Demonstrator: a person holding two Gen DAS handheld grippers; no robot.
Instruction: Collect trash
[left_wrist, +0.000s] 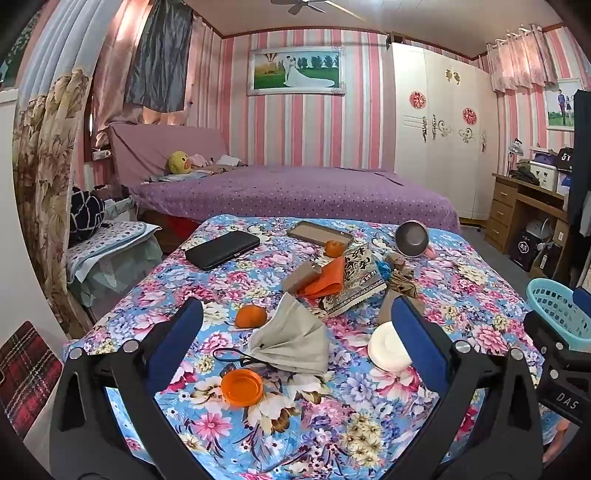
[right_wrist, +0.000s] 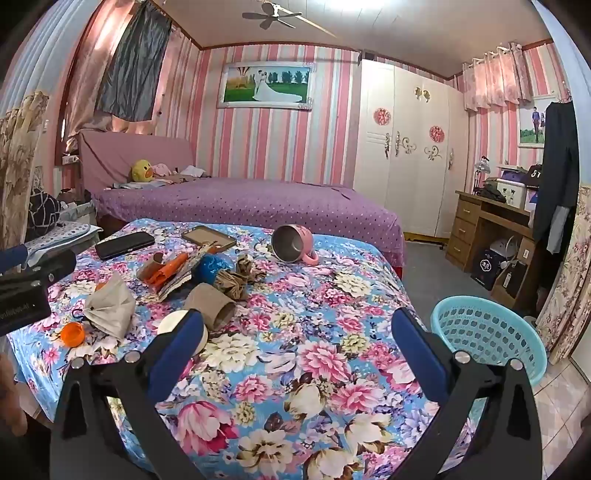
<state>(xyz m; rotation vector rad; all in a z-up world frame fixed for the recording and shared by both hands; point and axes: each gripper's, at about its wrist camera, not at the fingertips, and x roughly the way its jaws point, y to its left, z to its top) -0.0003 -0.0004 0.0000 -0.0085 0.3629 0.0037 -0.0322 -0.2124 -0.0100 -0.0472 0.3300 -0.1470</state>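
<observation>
On a floral cloth (left_wrist: 332, 424) lies scattered trash. There is a grey face mask (left_wrist: 291, 339), an orange lid (left_wrist: 242, 387), a white round lid (left_wrist: 388, 347), an orange wrapper (left_wrist: 325, 280), a printed snack packet (left_wrist: 360, 280) and crumpled brown paper (left_wrist: 404, 280). My left gripper (left_wrist: 297, 306) hovers open just short of the mask, with nothing between its fingers. My right gripper (right_wrist: 298, 316) is open over bare cloth, right of a cardboard tube (right_wrist: 210, 306). A turquoise basket (right_wrist: 487, 332) stands off the cloth's right edge.
Two tangerines (left_wrist: 251, 316) (left_wrist: 334, 248), a tipped pink mug (right_wrist: 293, 243), a black phone (left_wrist: 221, 249) and a phone case (left_wrist: 319, 232) also lie on the cloth. A purple bed (right_wrist: 240, 203) is behind, with a wardrobe (right_wrist: 406, 147) and desk (right_wrist: 487, 229) to the right.
</observation>
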